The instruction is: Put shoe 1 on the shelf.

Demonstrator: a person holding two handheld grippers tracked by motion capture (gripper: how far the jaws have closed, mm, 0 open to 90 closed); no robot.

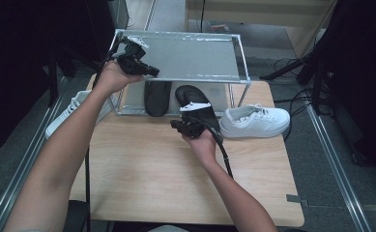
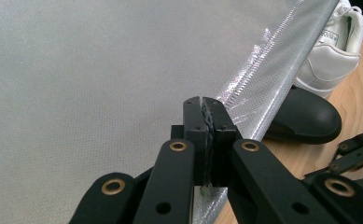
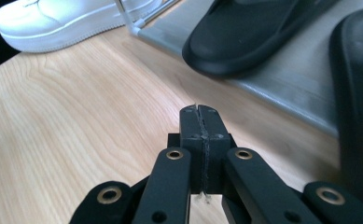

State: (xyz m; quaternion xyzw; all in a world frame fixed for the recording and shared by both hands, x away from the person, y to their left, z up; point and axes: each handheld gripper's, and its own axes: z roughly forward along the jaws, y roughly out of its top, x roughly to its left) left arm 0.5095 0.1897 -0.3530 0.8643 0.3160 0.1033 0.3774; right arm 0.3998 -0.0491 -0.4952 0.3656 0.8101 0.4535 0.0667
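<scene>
High view: left gripper (image 1: 142,65), jaws closed on nothing, hovers above a silvery mesh-topped rack (image 1: 195,60). Right gripper (image 1: 183,126), jaws closed and empty, hangs over pale woodgrain table (image 1: 151,169) beside a smooth black slipper (image 1: 197,104).

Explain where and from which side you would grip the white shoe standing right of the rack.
Probably the heel collar. The white shoe stands upright on the table, toe toward the rack, heel toward the table's right edge. Its opening faces up, giving a thin rim for two jaws, while the body looks too broad. Come from above at the open heel end with the right gripper, now shut, opened first.
</scene>
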